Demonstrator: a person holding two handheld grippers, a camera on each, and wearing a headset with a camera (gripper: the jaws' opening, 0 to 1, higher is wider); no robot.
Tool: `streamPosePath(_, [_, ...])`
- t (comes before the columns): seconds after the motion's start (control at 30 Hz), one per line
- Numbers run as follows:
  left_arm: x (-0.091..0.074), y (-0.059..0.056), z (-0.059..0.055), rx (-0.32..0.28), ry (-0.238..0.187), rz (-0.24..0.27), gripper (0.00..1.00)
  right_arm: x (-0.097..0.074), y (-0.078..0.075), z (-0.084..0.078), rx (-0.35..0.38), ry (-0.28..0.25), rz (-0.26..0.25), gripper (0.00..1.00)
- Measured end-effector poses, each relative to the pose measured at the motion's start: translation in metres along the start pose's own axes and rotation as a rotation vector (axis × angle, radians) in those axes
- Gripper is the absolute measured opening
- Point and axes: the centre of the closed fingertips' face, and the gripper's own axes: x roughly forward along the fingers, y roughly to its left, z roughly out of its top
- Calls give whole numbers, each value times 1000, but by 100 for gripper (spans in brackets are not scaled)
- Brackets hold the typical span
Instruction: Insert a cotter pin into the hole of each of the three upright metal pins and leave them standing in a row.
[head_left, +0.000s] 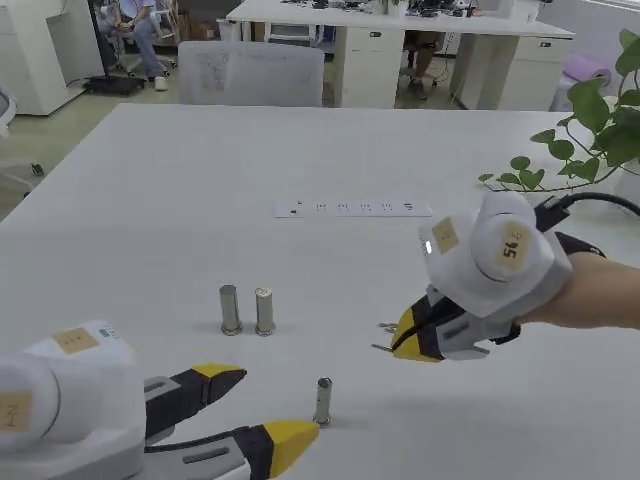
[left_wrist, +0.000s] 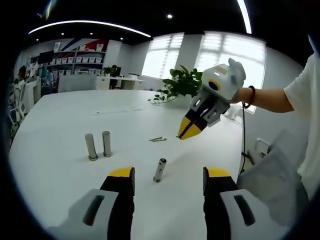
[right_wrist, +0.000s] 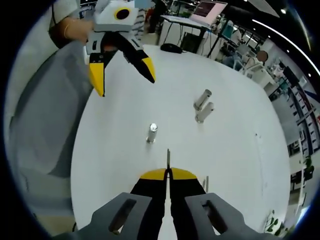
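First brace, then thread.
The right hand-held gripper (right_wrist: 168, 172) pinches a thin metal cotter pin (right_wrist: 168, 157); the wide-open left hand-held gripper (head_left: 268, 403) should brace the lone upright steel pin (right_wrist: 151, 133).

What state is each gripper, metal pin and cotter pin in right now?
left gripper: open, holding nothing.
right gripper: shut on the held cotter pin.
held cotter pin: pinched at the jaw tips, sticking out forward.
near metal pin: upright, alone, no cotter pin seen in it.
paired metal pins: upright, side by side, no cotter pin seen.
loose cotter pins: lying flat on the table.
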Motion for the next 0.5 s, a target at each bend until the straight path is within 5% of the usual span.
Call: streamPosePath(0.5, [13, -19, 5, -119, -15, -61, 37, -3, 32, 26, -66, -63, 23, 2])
